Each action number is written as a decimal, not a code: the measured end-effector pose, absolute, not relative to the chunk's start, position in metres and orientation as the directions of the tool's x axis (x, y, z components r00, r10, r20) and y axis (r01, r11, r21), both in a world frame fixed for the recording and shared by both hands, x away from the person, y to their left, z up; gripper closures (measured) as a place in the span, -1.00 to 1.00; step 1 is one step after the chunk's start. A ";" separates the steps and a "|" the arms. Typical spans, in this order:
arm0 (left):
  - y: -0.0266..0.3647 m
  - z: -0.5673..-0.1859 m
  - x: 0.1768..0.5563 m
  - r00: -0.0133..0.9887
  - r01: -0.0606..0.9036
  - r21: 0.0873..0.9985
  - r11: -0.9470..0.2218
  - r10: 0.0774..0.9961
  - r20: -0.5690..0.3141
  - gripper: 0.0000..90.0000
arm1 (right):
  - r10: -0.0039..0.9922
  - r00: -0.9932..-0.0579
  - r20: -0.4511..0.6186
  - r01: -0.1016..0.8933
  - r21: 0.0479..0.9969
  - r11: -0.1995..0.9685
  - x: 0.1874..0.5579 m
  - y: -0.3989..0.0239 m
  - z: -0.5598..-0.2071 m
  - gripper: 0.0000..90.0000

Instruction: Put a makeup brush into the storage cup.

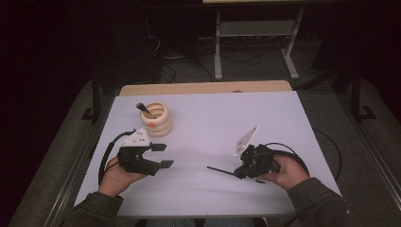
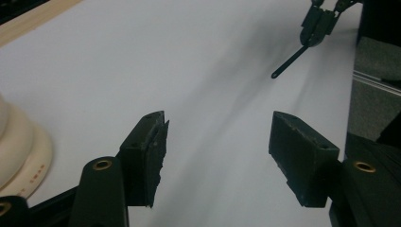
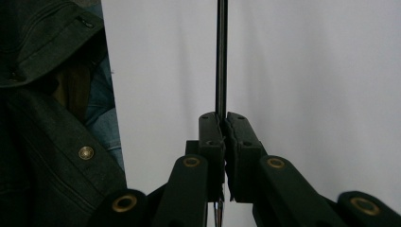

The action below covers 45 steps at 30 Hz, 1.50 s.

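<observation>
Right claw (image 1: 242,171) is clamped on a thin dark rod (image 1: 221,170), jaws pressed together around it in the right gripper view. The rod juts out toward the middle of the white desk (image 1: 213,123), held low over the surface; whether its tip touches the desk cannot be told. Left claw (image 1: 161,156) stands wide apart and empty, just beside the cream ribbed holder (image 1: 156,119), which sits at the far left of the desk with another dark utensil (image 1: 142,108) already standing in it.

Risks noted, as judgement:
- The grip sits at one end of the rod, so the long free end could swing or pivot in the jaws.
- The holder's mouth is narrow and partly occupied; a misaligned approach could strike the rim and tip the holder.
- The left claw, close by, could nudge the holder.
</observation>
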<state>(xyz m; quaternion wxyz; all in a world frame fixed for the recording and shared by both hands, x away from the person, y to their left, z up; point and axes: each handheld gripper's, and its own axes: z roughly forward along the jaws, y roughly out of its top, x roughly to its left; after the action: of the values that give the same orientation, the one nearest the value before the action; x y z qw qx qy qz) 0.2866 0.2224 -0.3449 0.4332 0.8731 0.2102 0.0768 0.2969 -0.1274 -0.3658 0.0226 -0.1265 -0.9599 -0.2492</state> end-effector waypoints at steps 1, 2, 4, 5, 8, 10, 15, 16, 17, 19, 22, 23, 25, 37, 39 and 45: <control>0.221 -0.345 0.286 0.904 0.298 0.789 -0.537 0.425 -0.051 -0.16 | 0.223 -0.969 0.105 0.246 0.476 0.845 0.297 -0.125 -0.365 0.89; 0.220 -0.344 0.286 0.907 0.296 0.786 -0.542 0.417 -0.054 -0.15 | 0.219 -0.970 0.107 0.243 0.475 0.846 0.296 -0.123 -0.364 0.89; 0.217 -0.342 0.286 0.916 0.283 0.782 -0.556 0.397 -0.049 -0.14 | 0.204 -0.973 0.105 0.229 0.476 0.849 0.296 -0.118 -0.362 0.89; 0.216 -0.342 0.286 0.919 0.282 0.780 -0.558 0.390 -0.053 -0.14 | 0.195 -0.975 0.105 0.221 0.479 0.850 0.296 -0.115 -0.361 0.89; 0.212 -0.339 0.285 0.933 0.263 0.775 -0.574 0.357 -0.052 -0.11 | 0.176 -0.979 0.105 0.204 0.484 0.851 0.296 -0.108 -0.358 0.89; 0.209 -0.338 0.285 0.939 0.256 0.771 -0.583 0.338 -0.057 -0.09 | 0.164 -0.981 0.102 0.193 0.483 0.854 0.296 -0.104 -0.357 0.89; 0.200 -0.337 0.284 0.957 0.219 0.757 -0.616 0.288 -0.042 -0.03 | 0.130 -0.987 0.098 0.161 0.473 0.866 0.295 -0.091 -0.354 0.89; 0.198 -0.337 0.284 0.959 0.216 0.755 -0.619 0.281 -0.043 -0.02 | 0.125 -0.987 0.097 0.157 0.472 0.867 0.295 -0.088 -0.354 0.89; 0.196 -0.337 0.284 0.962 0.207 0.752 -0.626 0.270 -0.040 0.00 | 0.118 -0.988 0.099 0.151 0.470 0.870 0.295 -0.086 -0.353 0.89; 0.193 -0.338 0.283 0.966 0.201 0.742 -0.640 0.256 -0.041 0.03 | 0.109 -0.989 0.096 0.142 0.470 0.871 0.295 -0.081 -0.353 0.89; 0.187 -0.340 0.282 0.972 0.183 0.723 -0.666 0.231 -0.033 0.07 | 0.095 -0.991 0.094 0.129 0.473 0.872 0.295 -0.075 -0.351 0.89; 0.185 -0.340 0.282 0.974 0.178 0.716 -0.675 0.223 -0.033 0.08 | 0.091 -0.992 0.093 0.124 0.475 0.871 0.295 -0.073 -0.351 0.89; 0.181 -0.341 0.283 0.978 0.167 0.704 -0.690 0.206 -0.031 0.11 | 0.084 -0.992 0.091 0.117 0.475 0.872 0.295 -0.068 -0.351 0.89; 0.171 -0.347 0.284 0.991 0.127 0.652 -0.748 0.129 -0.046 0.32 | 0.044 -0.995 0.089 0.081 0.481 0.873 0.299 -0.045 -0.347 0.89; 0.169 -0.349 0.284 0.991 0.127 0.644 -0.754 0.123 -0.051 0.35 | 0.036 -0.996 0.085 0.073 0.482 0.873 0.300 -0.043 -0.347 0.89; 0.164 -0.354 0.285 0.993 0.120 0.606 -0.786 0.106 -0.060 0.44 | 0.027 -0.996 0.087 0.066 0.480 0.875 0.298 -0.037 -0.345 0.89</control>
<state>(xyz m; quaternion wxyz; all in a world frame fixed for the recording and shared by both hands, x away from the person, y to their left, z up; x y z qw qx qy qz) 0.2847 0.1636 -0.3545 0.3213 0.9450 0.0598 -0.0111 0.2985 -0.0374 -0.3445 0.0386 -0.0240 -0.9674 -0.2490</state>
